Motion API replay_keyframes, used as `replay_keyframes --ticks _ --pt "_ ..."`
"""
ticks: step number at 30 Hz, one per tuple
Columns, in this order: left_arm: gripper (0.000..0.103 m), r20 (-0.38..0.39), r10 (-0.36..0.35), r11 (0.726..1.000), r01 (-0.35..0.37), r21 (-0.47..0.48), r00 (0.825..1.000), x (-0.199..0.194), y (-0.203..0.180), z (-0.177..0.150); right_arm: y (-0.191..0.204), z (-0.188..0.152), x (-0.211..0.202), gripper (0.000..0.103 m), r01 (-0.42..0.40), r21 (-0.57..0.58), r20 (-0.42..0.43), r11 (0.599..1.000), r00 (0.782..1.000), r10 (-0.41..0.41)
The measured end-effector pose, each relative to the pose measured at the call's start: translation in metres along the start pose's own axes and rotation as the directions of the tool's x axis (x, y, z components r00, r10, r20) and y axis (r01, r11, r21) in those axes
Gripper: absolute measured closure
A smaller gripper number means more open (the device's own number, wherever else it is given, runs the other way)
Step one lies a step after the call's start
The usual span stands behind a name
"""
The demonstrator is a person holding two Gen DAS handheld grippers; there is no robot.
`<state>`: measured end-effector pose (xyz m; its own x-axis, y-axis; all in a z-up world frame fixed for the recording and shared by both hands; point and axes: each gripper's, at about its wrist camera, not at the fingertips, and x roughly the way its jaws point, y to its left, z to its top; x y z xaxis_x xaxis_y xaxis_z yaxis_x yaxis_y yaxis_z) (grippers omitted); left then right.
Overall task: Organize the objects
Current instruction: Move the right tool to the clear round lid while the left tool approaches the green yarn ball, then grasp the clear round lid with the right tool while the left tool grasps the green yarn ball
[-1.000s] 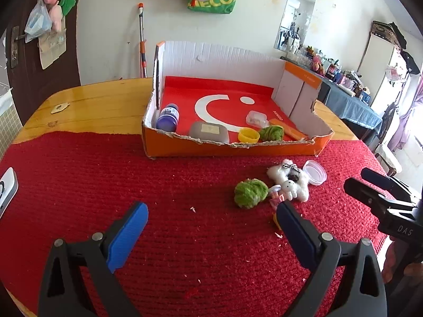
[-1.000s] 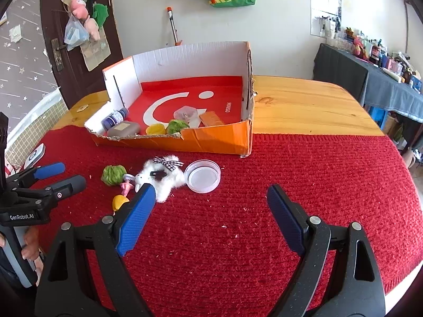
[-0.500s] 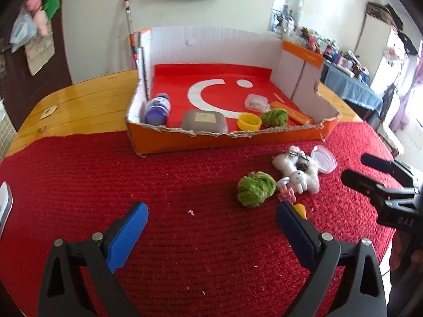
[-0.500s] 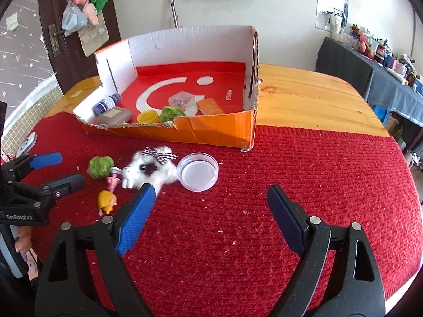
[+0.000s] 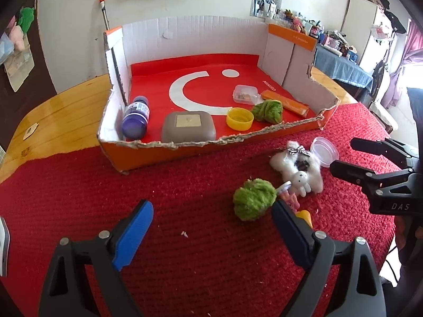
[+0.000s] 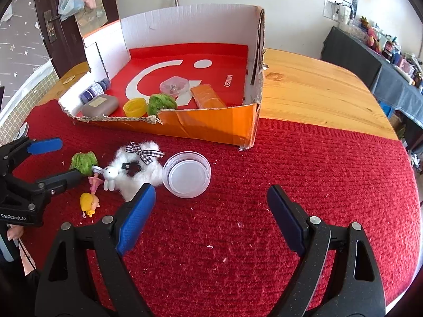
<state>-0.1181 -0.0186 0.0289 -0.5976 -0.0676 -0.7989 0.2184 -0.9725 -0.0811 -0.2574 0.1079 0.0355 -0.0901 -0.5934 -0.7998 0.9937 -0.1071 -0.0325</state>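
I held both tools tilted steeply down over the red woven cloth (image 6: pixel 304 158) that covered the near part of the wooden bench (image 6: pixel 312 89). My left gripper (image 5: pixel 211 227) stood wide apart with nothing between its blue pads; its jaws had just been closing a little, and its right pad sat just beside the fuzzy green yarn ball (image 5: pixel 253 199). My right gripper (image 6: pixel 208 211) also gaped wide and held nothing, its left pad close to the fluffy white plush (image 6: pixel 140 171) with the black-and-white checked bow.

The loose things lay in a cluster on the cloth, in front of the box. The green ball touched a small white rabbit figure (image 5: pixel 300 181) that rested against the plush. A little pink figure (image 6: pixel 95 182) lay below the rabbit, and a yellow-haired doll head (image 6: pixel 88 202) sat nearer to me. A clear round plastic lid (image 6: pixel 187 174) lay flat just beside the plush.

Behind them stood the open cardboard box (image 5: pixel 211 150), orange outside with a red floor and a torn low front wall. Inside it lay a purple bottle (image 5: pixel 136 119) on its side against the left wall, a grey rounded case (image 5: pixel 189 126), a yellow cap (image 5: pixel 239 119), a second green yarn ball (image 5: pixel 267 111), a small clear lidded tub (image 5: pixel 244 93) and an orange bar (image 5: pixel 284 101).
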Motion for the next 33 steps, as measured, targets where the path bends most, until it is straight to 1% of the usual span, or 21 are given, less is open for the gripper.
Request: replay_keyframes --ticks 5,8,13,21,24,26,28,32,33 --pt "0.014 -0.011 -0.018 1.000 0.019 0.018 1.000 0.004 -0.003 0.000 0.001 0.001 0.005 0.016 -0.003 -0.017 -0.021 1.000 1.000 0.002" --pt "0.019 -0.017 -0.025 0.999 0.025 0.020 1.000 0.007 -0.003 0.001 0.004 0.002 0.008 0.016 0.001 -0.034 -0.026 0.999 1.000 -0.002" --pt "0.020 -0.009 -0.023 1.000 0.023 0.016 1.000 0.009 -0.002 0.002 0.007 0.005 0.014 0.017 0.015 -0.054 -0.034 0.998 0.999 -0.016" --pt "0.031 0.006 -0.039 0.999 0.039 0.028 0.999 0.008 -0.006 0.002 0.011 0.007 0.018 0.019 0.014 -0.068 -0.027 0.998 1.000 -0.016" --pt "0.032 0.009 -0.044 0.999 0.044 0.025 0.999 0.007 -0.006 0.003 0.011 0.008 0.018 0.020 0.014 -0.069 -0.025 0.997 1.000 -0.016" --pt "0.037 0.012 -0.055 0.998 0.055 0.022 0.998 0.007 -0.006 0.003 0.011 0.008 0.018 0.024 0.011 -0.070 -0.026 0.997 1.000 -0.012" --pt "0.041 0.012 -0.069 0.997 0.069 0.019 0.998 0.006 -0.007 0.003 0.012 0.008 0.018 0.030 0.007 -0.076 -0.023 0.997 1.000 -0.009" --pt "0.055 0.011 -0.091 0.996 0.091 0.025 0.996 0.006 -0.010 0.003 0.016 0.010 0.017 0.040 -0.002 -0.090 -0.018 0.996 1.000 0.001" --pt "0.058 0.011 -0.099 0.995 0.099 0.027 0.995 0.005 -0.011 0.003 0.017 0.010 0.017 0.046 -0.006 -0.095 -0.015 0.995 1.000 0.005"
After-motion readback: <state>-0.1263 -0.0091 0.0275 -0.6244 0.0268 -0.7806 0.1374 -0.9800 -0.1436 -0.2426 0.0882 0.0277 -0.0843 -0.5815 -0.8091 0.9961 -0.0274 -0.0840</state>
